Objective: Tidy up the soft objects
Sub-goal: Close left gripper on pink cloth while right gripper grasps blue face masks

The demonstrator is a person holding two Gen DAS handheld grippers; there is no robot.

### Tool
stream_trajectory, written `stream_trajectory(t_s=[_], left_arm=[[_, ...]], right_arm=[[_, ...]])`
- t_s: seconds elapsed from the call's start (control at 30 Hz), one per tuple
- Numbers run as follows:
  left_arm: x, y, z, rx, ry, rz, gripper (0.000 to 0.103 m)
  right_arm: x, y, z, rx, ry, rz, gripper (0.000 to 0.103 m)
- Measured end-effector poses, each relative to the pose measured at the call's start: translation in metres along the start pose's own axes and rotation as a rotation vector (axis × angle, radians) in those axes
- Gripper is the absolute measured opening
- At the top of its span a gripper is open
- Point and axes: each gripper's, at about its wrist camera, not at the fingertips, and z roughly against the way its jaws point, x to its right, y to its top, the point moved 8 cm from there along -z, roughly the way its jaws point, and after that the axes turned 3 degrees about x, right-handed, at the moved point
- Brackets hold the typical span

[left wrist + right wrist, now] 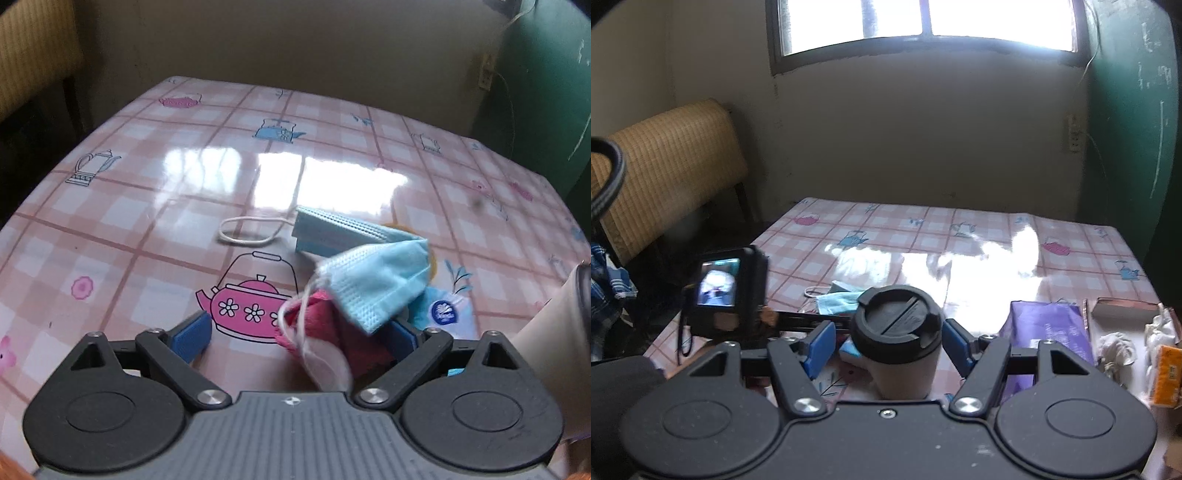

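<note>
Peeking down the left gripper (297, 334): jaws spread wide, nothing pinched. Pink cloth (328, 332) sitting on the checked tablecloth (147, 221) right between the fingers, crowding the one on the picture's right. Blurry blue face mask (373, 288) draped over the cloth's far end, just past the fingertips, white ear loops trailing back across the pink. Neat stack of folded masks (332, 225) further ahead, tissue pack (447, 314) just outside that same finger. Over on the right gripper (889, 346): also spread, straddling a lidded cup (897, 328), visible gap on one side. Purple pack (1049, 328) off to its right.
</note>
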Motion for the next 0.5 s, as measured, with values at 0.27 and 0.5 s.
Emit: stream_trajectory(t_s=[0.27,0.5], left_arm=[[-0.024,-0.016,0.027,0.039,-0.028,-0.056,0.038],[-0.067,-0.042,0.067,0.05,-0.026,-0.142,0.038]], right_arm=[[-0.026,-0.008,-0.018,-0.045,0.054,0.023,0.077],[-0.058,-0.005,-0.038,-0.08,0.135,0.018,0.077]])
